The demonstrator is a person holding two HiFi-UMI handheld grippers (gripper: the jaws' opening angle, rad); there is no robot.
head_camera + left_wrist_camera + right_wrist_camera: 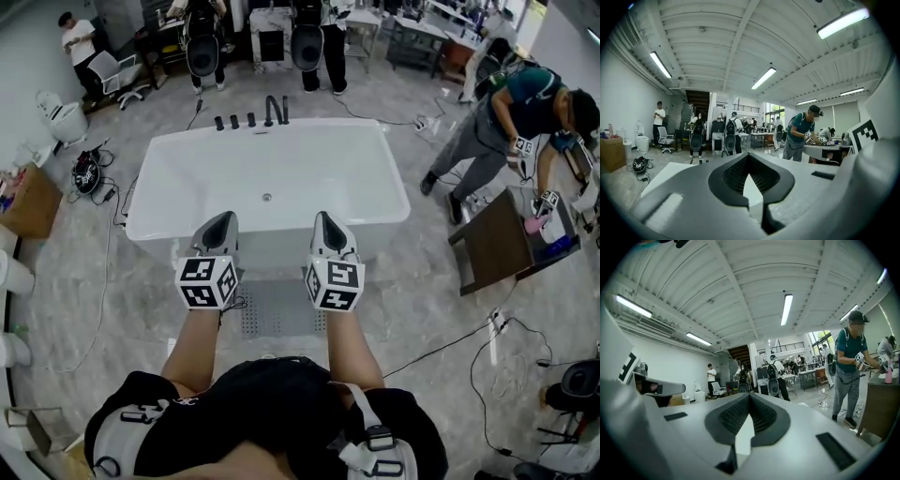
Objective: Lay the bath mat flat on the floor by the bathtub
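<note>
The grey marbled floor [412, 309] fills the head view, with loose cables trailing over it. On it, at 12 o'clock from the person, stands the white rectangular bathtub [187, 178], empty, with its black tap set [253, 117] on the far rim.

The grey rectangular bath mat with a dotted surface [274, 311] lies on the floor hard against the tub's near wall, at the tub's 6 o'clock. What shows of it between the forearms looks spread out and free of folds, its long side running along the tub. That is where someone would step out, so the task looks done or nearly so. The mat's outer ends are hidden behind the arms.

The left claw [221, 225] and the right claw [328, 230] are held side by side above the tub's near edge. Both point toward 12 o'clock, level enough that their cameras see the room and ceiling, not the floor. In each gripper view the jaws of the left claw [749, 174] and of the right claw [749, 417] are pressed together with nothing between them. Neither touches the mat, which sits below them, toward 6 o'clock in the head view. This raised, empty pose reads as a resting position clear of the mat.
</note>
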